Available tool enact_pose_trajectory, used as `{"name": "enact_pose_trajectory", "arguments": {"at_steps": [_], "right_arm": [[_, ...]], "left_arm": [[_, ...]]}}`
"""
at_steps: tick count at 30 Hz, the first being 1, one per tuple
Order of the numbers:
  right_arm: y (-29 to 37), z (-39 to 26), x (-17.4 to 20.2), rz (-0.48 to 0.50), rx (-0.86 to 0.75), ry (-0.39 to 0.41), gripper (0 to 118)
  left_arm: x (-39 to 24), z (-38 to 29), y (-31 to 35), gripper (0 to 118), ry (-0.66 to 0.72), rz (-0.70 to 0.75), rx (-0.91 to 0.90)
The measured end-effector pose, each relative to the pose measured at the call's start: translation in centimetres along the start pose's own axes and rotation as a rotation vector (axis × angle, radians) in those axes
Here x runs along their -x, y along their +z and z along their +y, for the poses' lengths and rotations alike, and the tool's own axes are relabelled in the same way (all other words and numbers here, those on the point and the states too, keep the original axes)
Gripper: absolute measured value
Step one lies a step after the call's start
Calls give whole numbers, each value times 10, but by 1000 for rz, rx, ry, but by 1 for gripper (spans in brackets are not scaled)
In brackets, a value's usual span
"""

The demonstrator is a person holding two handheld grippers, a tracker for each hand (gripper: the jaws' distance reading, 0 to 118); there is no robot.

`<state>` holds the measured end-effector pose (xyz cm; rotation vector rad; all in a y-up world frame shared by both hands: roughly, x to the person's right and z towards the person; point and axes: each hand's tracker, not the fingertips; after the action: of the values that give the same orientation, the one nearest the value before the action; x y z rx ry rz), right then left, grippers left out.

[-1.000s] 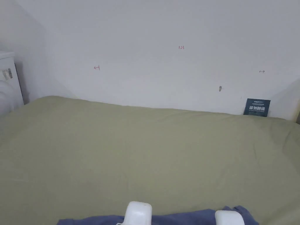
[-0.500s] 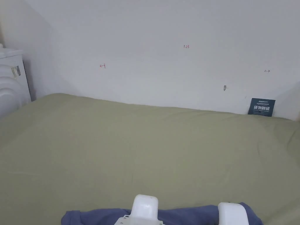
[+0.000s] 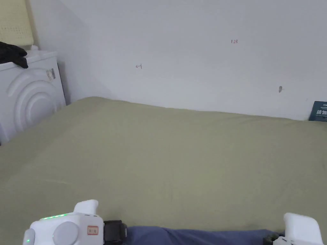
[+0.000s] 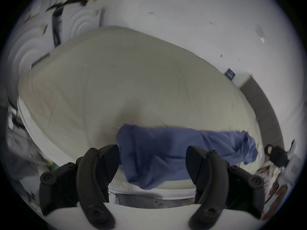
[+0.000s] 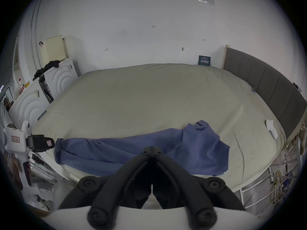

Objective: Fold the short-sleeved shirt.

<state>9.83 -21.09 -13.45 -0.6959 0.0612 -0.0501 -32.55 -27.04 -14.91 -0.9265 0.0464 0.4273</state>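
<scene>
1. Head view: both grippers have spread wider than a second ago; the blue shirt (image 3: 198,236) lies bottom centre on the bed (image 3: 166,159).
2. Left gripper view: left gripper (image 4: 152,152) jaws apart, empty.
3. Right gripper view: right gripper (image 5: 151,148) jaws together, gripping nothing; the shirt is unfolded, bunched.

A small red handwritten "123" (image 3: 234,41) stands on the white wall (image 3: 191,48), upper right of the head view; the dark sign's (image 3: 319,111) print at the right edge is unreadable.

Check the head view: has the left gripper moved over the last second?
Yes. The left gripper went left: it was to the right of the red arrow mark on the wall and is now to its left, beyond what the camera's own turn explains.
</scene>
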Motion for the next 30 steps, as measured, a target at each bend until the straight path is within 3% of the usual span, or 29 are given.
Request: {"name": "enact_pose_trajectory", "arguments": {"at_steps": [7, 9, 14, 15, 17, 18, 25, 30], "right_arm": [[-10, 12, -1, 58, 8, 6, 2], [-13, 13, -3, 60, 14, 7, 2], [-15, 14, -5, 76, 28, -12, 2], [-16, 14, -4, 78, 29, -15, 2], [-17, 13, -5, 86, 33, -22, 2], [-17, 12, -5, 90, 35, -25, 2], [-13, 4, -17, 88, 63, -56, 2], [-1, 10, -36, 62, 44, -109, 2]], "left_arm": [[27, -2, -43, 88, 109, -31, 64], [24, -4, -57, 88, 105, -88, 102], [14, -8, -59, 91, 60, -32, 76], [13, -6, -57, 83, 74, -29, 78], [9, -4, -52, 34, 104, -9, 61], [9, -5, -52, 23, 102, -6, 60], [-8, -2, -33, 19, 137, -67, -22], [-44, 12, 0, 19, 67, -169, -91]]}}
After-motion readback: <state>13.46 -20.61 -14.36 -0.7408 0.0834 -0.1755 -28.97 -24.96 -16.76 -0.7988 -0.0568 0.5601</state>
